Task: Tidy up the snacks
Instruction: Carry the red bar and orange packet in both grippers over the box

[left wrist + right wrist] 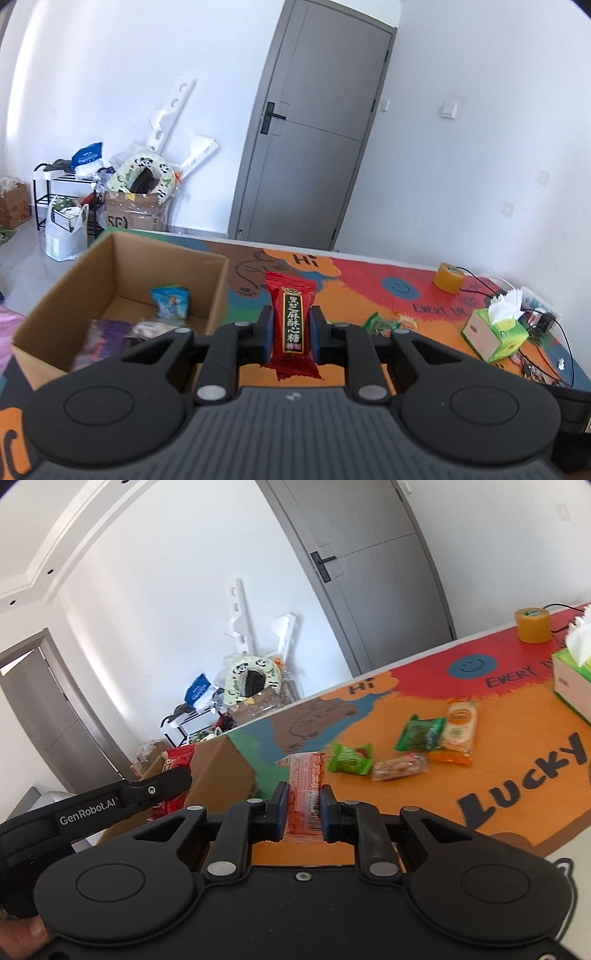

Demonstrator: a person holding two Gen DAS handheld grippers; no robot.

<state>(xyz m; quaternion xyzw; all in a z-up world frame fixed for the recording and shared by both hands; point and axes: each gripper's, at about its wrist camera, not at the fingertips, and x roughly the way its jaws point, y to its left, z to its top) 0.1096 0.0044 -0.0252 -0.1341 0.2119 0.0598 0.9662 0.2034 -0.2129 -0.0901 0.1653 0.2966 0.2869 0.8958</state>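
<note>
My left gripper (pixel 291 332) is shut on a red candy packet (pixel 291 325) with black and gold lettering, held upright just right of an open cardboard box (pixel 166 254). The box holds a blue packet (pixel 170 302) and a few other snacks. My right gripper (pixel 303 806) is shut on an orange-and-white striped packet (pixel 304 794), held above the table beside the box (pixel 218 771). The left gripper's body (pixel 110 805) and its red packet (pixel 177 760) show at the left of the right wrist view. Several snack packets (pixel 421 734) lie loose on the colourful tablecloth.
A green tissue box (pixel 495 332) and a yellow tape roll (pixel 448 277) stand at the table's right, with black cables behind. Loose packets (pixel 380 325) also show past the left gripper. Beyond the table are a grey door (pixel 306 129) and floor clutter (pixel 133 192).
</note>
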